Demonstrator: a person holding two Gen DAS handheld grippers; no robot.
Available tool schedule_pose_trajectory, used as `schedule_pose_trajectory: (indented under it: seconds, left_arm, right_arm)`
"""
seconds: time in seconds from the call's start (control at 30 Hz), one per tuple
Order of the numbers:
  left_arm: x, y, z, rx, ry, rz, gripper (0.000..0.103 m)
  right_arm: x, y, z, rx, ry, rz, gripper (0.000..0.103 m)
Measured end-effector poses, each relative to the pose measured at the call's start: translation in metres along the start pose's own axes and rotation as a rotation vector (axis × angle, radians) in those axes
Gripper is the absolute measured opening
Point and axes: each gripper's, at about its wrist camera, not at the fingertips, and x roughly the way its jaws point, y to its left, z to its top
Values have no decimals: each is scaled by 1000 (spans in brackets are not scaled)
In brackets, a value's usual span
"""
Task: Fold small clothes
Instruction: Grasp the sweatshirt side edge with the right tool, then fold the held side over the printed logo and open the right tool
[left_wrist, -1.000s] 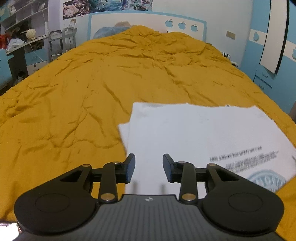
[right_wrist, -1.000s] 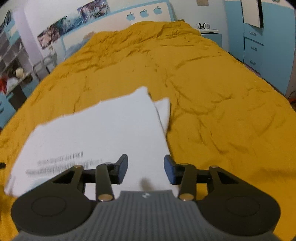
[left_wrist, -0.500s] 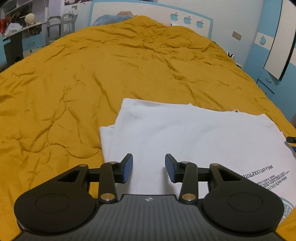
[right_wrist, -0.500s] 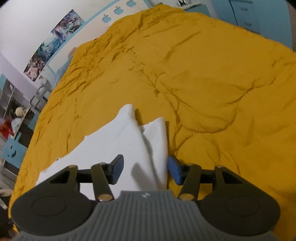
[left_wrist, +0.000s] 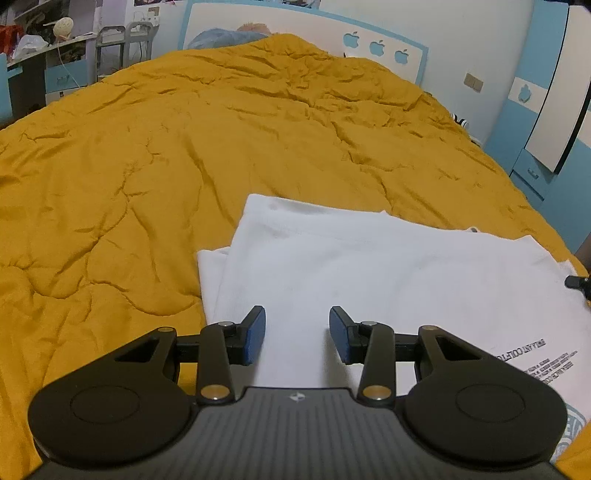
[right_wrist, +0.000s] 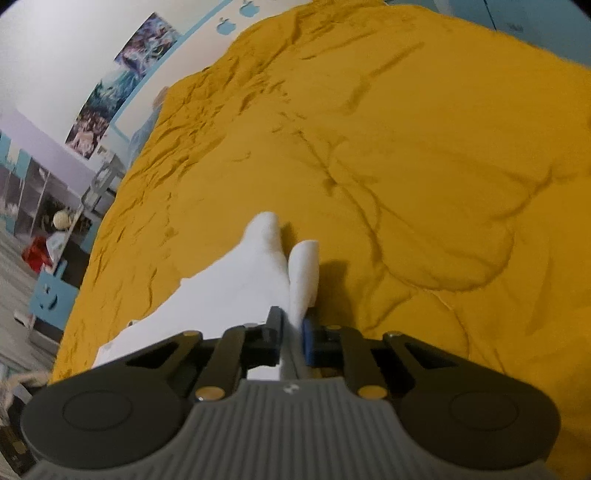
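A white T-shirt (left_wrist: 369, 273) with dark printed text lies partly folded on the mustard-yellow bedspread (left_wrist: 147, 166). My left gripper (left_wrist: 297, 334) is open and empty, hovering just above the shirt's left near part. In the right wrist view my right gripper (right_wrist: 292, 334) is shut on the shirt's right edge (right_wrist: 258, 273), with the white cloth pinched between the pads and a folded sleeve flap beside it. A tip of the right gripper shows at the right edge of the left wrist view (left_wrist: 578, 282).
The bedspread (right_wrist: 406, 184) is wrinkled and spreads wide around the shirt. A white and blue headboard (left_wrist: 295, 29) stands at the far end. Shelves and a desk (left_wrist: 44, 48) are at the left, blue cabinets (left_wrist: 546, 122) at the right.
My right gripper has moved to the shirt's right edge and closed on it. My left gripper has shifted slightly forward over the shirt and stays open.
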Motion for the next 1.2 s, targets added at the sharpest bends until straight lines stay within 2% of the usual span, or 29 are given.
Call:
schedule_pose_trajectory:
  seconds: [0.17,0.27,0.43,0.67,0.83,1.0,1.2]
  left_arm:
    - [-14,1,2,11,-21,10,48]
    - [-25,2,4,10,-39,8,48]
    - [-41,10,10,-17,-68,1,48]
    - [-56,39,17,-85,-90,8,48]
    - [-64,66,22,-158,-117,-1,48]
    - [-69,92,17,-215,-118,-9,48]
    - [-57,109,11,-261,-98,-26,48]
  right_arm:
    - [-23,64,11,-75,34,15,5]
    - [-32,110,15,-76,46,68,4]
    - [-19,196,12,-70,116,102,4]
    - [29,302,-23,-68,169,106,4]
    - [79,367,-58,-80,204,72,4]
    - [129,408,-89,-84,216,56,4]
    - [176,429,-133,-128,266,12,4]
